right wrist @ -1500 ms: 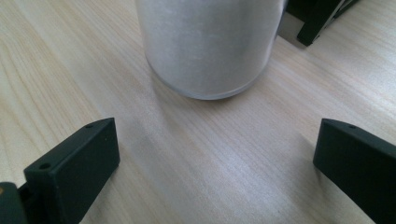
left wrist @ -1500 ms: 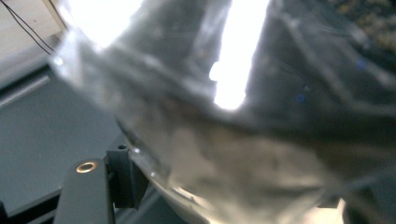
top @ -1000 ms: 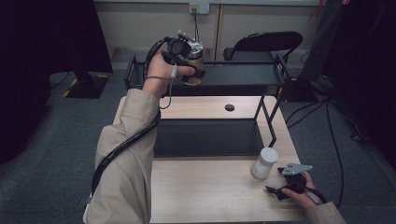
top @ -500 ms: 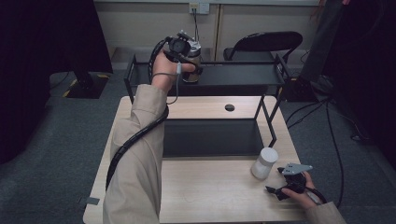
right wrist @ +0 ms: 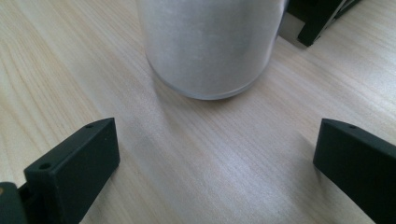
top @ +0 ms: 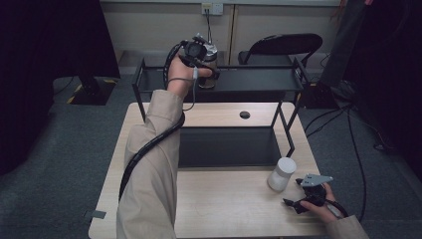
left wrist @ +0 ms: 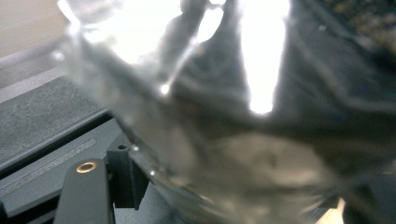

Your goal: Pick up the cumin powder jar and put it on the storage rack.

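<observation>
A person stands at a pale wooden surface [top: 224, 209] that carries a black two-level metal shelf [top: 259, 82]. The left arm, in a beige sleeve, reaches far forward. Its left hand-held gripper [top: 205, 64] is clenched around a clear jar [top: 209, 67] with a metal lid, held at the upper shelf level, near its left end. In the left gripper view the jar's glass [left wrist: 224, 130] is pressed close against the camera, blurred and glaring, above the dark shelf board. The right hand-held gripper [top: 298, 203] rests low on the surface near the right front corner, jaws spread wide and holding nothing. A white cylindrical canister [top: 281, 174] stands upright just beyond it, untouched.
</observation>
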Tool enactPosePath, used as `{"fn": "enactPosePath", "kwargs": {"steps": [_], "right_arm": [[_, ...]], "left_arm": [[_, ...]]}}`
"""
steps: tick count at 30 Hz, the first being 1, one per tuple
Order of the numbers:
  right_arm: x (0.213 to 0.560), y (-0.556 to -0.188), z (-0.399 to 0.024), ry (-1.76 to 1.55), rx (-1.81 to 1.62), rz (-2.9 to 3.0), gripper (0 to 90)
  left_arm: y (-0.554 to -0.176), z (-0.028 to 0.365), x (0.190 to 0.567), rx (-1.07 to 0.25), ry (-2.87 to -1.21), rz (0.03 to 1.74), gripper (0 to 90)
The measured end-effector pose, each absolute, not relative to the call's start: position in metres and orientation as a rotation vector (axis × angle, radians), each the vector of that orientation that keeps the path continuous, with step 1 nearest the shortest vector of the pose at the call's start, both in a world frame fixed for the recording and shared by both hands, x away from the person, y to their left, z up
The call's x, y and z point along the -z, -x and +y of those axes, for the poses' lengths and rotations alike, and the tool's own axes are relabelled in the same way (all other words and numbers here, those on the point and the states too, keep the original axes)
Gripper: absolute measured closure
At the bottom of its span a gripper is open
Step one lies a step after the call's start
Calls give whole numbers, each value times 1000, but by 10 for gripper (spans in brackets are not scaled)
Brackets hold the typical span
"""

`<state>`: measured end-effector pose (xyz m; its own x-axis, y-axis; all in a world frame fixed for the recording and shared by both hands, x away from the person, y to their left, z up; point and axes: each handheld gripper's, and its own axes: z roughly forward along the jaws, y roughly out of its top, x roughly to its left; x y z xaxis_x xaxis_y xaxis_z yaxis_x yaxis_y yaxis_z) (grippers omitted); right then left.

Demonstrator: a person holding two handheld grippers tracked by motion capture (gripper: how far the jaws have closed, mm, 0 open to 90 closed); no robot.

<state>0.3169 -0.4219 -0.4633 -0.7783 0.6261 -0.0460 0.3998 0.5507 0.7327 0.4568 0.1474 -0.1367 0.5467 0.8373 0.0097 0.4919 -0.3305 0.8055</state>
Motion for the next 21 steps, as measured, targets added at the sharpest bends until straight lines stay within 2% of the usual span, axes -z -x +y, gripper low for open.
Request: {"fn": "enactPosePath", "kwargs": {"steps": [17, 21], "right_arm": [[463, -317, -422, -848, -1062, 2488, 0], [463, -317, -422, -848, -1062, 2488, 0]], "left_arm": [[-454, 146, 140, -571, -1967, 1092, 298], [-453, 145, 141, -585, -1959, 1103, 268]]}}
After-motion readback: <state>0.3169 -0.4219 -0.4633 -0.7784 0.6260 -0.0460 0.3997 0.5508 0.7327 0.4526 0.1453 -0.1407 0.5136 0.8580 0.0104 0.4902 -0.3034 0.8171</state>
